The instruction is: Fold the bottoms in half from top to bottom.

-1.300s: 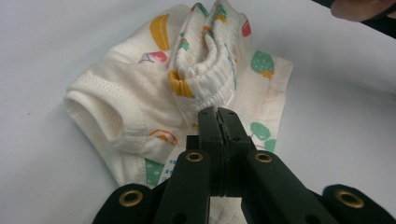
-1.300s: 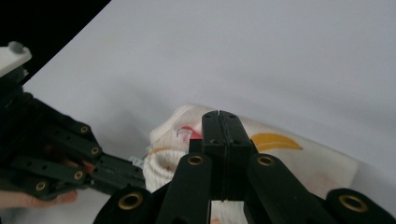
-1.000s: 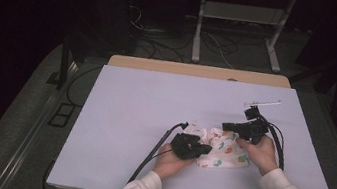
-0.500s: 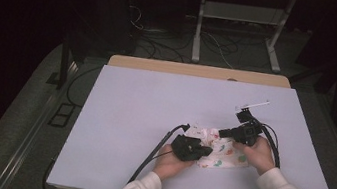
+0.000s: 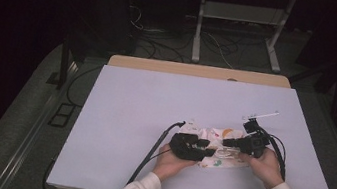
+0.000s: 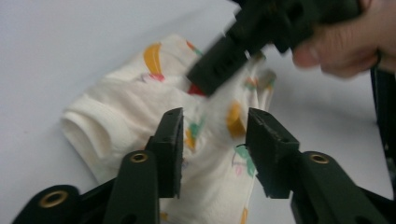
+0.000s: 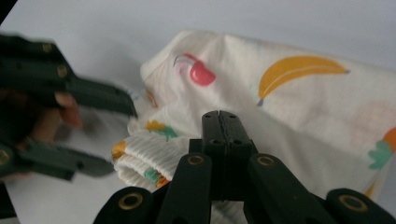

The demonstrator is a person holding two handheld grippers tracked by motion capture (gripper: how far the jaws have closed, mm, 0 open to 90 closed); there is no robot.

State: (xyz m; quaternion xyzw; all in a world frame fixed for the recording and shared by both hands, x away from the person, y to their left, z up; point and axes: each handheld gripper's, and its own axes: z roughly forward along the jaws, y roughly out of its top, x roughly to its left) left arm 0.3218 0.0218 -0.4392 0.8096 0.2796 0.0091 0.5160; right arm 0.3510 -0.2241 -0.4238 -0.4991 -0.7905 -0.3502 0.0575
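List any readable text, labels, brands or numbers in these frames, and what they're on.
None readable.
Cream garment: printed pictures, a banana and other fruit shapes, no letters or numbers.
Left hand-held gripper and right hand-held gripper: plain black jaws with brass rivets, no brand or marking to be seen.
Table: bare pale surface, no label.
Background in the high view: too dark to tell whether anything carries writing.
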